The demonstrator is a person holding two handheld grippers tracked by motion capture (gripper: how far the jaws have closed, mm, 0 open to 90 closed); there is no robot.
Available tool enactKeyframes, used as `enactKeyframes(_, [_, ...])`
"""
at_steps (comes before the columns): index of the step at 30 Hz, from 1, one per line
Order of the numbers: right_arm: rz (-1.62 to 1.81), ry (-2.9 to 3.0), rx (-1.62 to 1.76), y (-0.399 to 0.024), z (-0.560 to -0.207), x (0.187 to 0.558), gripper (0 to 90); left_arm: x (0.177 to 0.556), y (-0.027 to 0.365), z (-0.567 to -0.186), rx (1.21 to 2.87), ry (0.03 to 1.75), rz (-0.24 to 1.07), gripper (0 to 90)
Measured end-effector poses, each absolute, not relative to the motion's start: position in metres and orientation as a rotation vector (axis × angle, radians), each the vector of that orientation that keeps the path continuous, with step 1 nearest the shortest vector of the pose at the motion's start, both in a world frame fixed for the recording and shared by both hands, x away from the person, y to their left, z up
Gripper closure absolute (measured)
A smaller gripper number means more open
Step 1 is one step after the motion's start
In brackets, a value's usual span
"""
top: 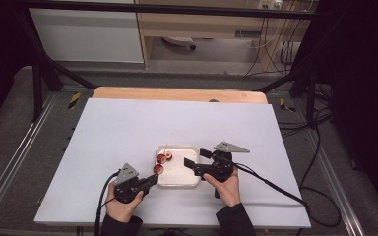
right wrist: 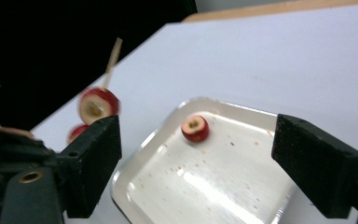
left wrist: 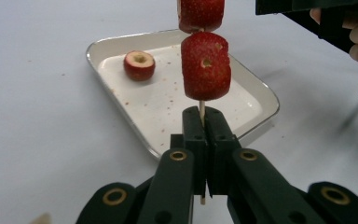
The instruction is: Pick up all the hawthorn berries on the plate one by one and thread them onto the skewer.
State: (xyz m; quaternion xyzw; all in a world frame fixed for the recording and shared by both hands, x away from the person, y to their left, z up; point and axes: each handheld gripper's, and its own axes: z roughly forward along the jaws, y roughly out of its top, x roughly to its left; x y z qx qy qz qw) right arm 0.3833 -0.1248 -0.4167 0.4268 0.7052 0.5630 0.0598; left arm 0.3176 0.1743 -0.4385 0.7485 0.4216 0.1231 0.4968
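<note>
Skewer [left wrist: 202, 111] clamped upright in left hand-held gripper [left wrist: 202, 122], two fruit pieces threaded; right hand-held gripper [right wrist: 196, 163] wide over tray [right wrist: 270, 114], likely for lone piece [right wrist: 195, 128], frame centre.

Each gripper, left gripper [top: 150, 181] and right gripper [top: 193, 163], is black with brass-ringed pivot holes, a grey triangular top plate and a black trailing cable. Sleeves are dark.

Tray [top: 178, 181]: on table [top: 128, 128], near its front edge, between left gripper [top: 150, 181] and right gripper [top: 195, 159]. Loose fruit piece [left wrist: 139, 65]: in tray, far corner. Skewer [left wrist: 202, 112]: above tray's left edge, carrying two fruit pieces [left wrist: 205, 65], stacked.
</note>
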Motion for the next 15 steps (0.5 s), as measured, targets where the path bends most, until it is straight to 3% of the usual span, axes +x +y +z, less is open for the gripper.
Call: enactKeyframes(15, [1.359, 2.429, 1.194, -0.114, -0.401, 0.407, 9.7, 0.313, 0.198, -0.438, 1.858, 1.014, 0.310, 88.6])
